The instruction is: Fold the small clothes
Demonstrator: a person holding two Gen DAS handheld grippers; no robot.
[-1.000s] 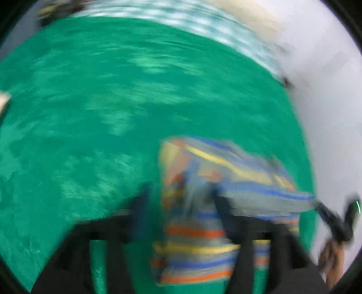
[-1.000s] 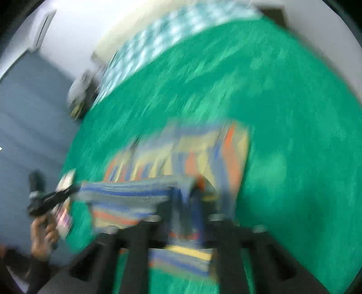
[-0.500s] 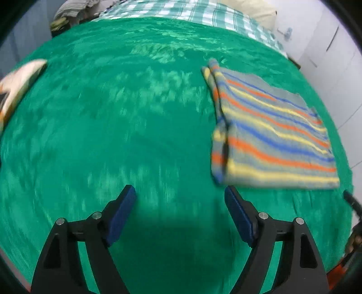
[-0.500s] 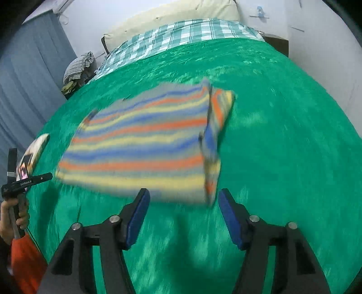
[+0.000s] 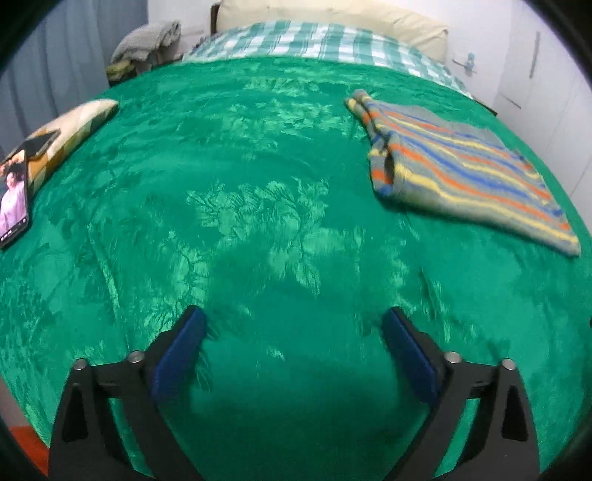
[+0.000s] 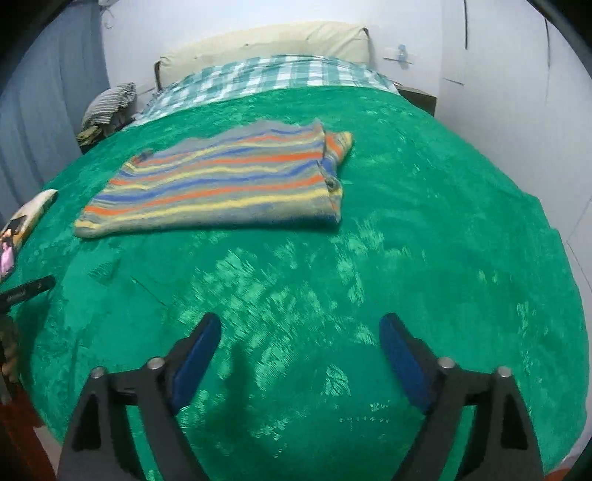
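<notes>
A small striped garment (image 5: 466, 174) in grey, orange, blue and yellow lies folded flat on the green bedspread (image 5: 259, 207). In the left wrist view it is at the right, well beyond the fingers. In the right wrist view the garment (image 6: 222, 181) lies at upper left. My left gripper (image 5: 294, 325) is open and empty, held back over the spread. My right gripper (image 6: 299, 329) is open and empty too, also clear of the garment.
A phone (image 5: 13, 201) with a lit screen and a patterned cushion (image 5: 66, 133) lie at the bed's left edge. A checked sheet (image 5: 314, 40) and pillow (image 5: 333, 14) are at the head. Clothes (image 6: 107, 105) are piled beside the bed. The wall is on the right.
A second ago both grippers were shut on the striped garment and moving it. They have let go, opened and drawn back; the garment now lies folded on the spread.
</notes>
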